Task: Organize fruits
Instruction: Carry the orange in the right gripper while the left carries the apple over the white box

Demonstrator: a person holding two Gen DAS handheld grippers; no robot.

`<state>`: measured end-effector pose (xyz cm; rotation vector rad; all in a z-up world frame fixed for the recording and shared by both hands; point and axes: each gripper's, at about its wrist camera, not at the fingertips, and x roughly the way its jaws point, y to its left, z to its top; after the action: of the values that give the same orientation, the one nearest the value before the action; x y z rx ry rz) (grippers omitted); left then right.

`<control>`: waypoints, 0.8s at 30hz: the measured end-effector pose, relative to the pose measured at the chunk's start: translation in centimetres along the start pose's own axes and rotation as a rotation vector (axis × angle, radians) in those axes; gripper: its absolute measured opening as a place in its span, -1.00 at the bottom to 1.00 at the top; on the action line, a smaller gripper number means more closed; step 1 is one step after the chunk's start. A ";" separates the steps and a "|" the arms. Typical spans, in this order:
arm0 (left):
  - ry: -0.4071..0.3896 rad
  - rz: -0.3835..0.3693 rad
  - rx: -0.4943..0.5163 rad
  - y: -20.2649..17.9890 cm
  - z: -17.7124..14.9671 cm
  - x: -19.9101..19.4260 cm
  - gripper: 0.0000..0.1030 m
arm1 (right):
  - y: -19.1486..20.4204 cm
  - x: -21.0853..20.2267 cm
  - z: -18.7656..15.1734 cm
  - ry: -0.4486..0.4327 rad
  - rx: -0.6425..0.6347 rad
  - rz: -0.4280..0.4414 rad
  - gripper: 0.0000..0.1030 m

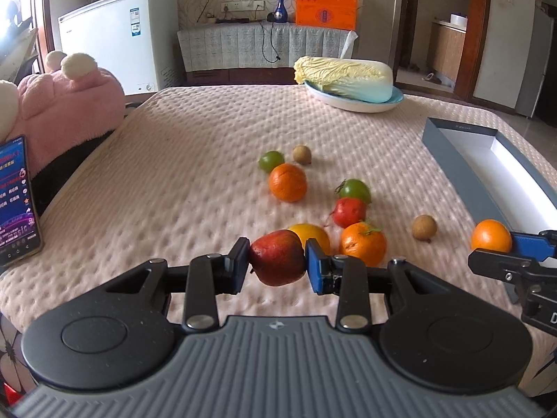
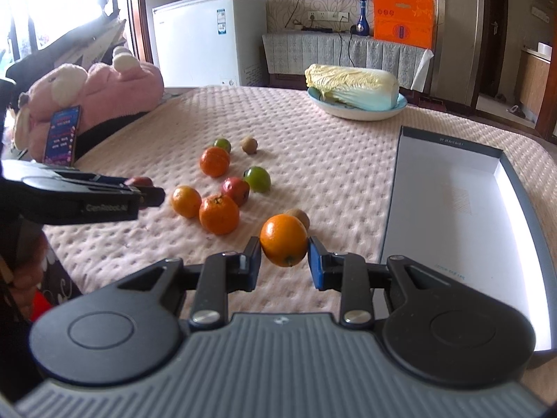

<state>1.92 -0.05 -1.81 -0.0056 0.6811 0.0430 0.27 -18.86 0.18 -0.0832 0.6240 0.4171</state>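
In the left wrist view my left gripper (image 1: 277, 260) is shut on a dark red apple (image 1: 277, 257), held just above the pink quilted cover. My right gripper (image 2: 284, 257) is shut on an orange (image 2: 283, 239), near the open grey box (image 2: 452, 188) with its white inside. That orange (image 1: 491, 236) and the right gripper (image 1: 501, 244) also show at the right edge of the left wrist view. Several fruits lie loose on the cover: oranges (image 1: 288, 182) (image 1: 363, 244), a yellow one (image 1: 310, 235), a small red one (image 1: 349, 212), green ones (image 1: 355, 190) (image 1: 271, 161) and brown ones (image 1: 424, 227) (image 1: 301, 154).
A napa cabbage (image 1: 346, 75) lies on a pale blue plate (image 1: 397, 99) at the far side. A pink plush toy (image 1: 66, 104) and a lit phone (image 1: 17, 202) stand at the left edge. Behind the table are a white freezer (image 1: 122, 35) and an orange bag (image 1: 326, 1).
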 end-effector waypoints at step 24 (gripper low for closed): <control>-0.059 -0.073 0.027 -6.0 2.8 0.9 -0.22 | -2.6 -3.1 0.5 -0.078 0.005 -0.009 -0.38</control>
<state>4.60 -5.92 -0.26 -0.0035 0.6217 -0.0365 -0.69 -22.21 2.30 -0.0651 0.5474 0.4080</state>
